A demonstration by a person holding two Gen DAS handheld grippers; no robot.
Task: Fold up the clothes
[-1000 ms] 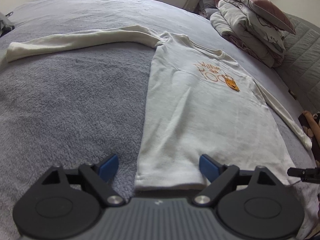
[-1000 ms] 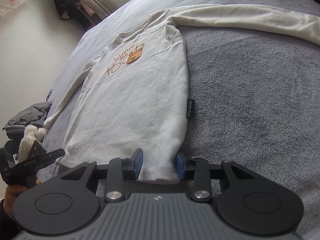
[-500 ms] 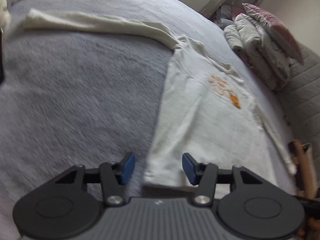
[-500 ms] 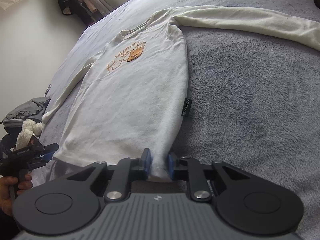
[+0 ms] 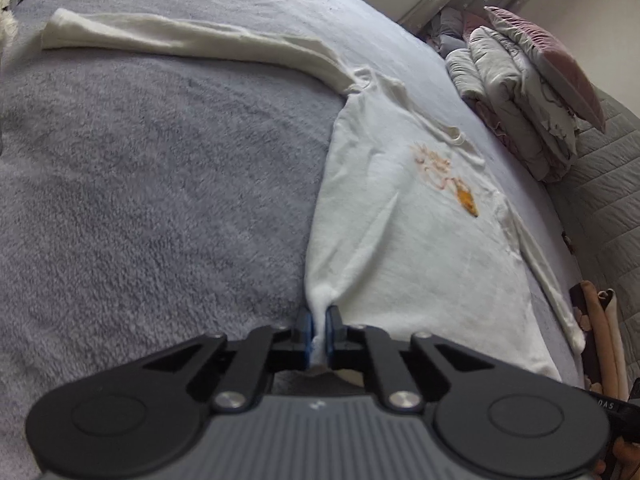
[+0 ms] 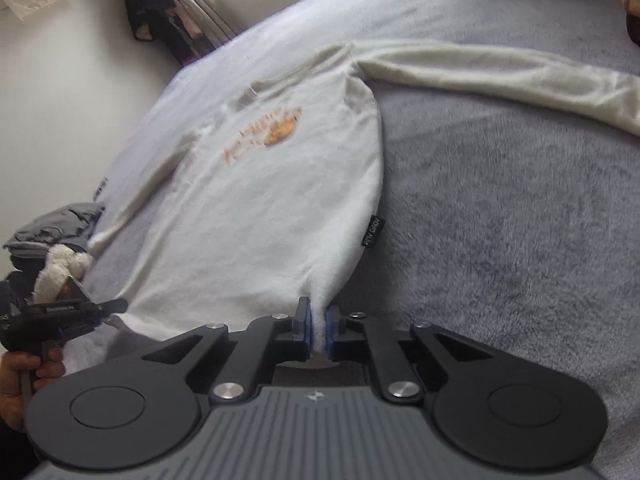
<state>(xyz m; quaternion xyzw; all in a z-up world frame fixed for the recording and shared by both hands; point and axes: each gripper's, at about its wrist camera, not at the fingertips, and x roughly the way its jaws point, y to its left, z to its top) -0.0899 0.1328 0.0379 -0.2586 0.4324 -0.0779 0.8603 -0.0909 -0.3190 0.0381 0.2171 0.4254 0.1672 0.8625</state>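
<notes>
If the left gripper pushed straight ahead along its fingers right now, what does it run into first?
The left gripper is already shut on the hem corner of the white shirt, so it would likely bunch the shirt's left edge forward over the grey blanket; nothing solid shows ahead, though depth is unclear.

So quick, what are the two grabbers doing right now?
Left gripper: closed on the shirt hem corner.
Right gripper: closed on the other hem corner.
</notes>
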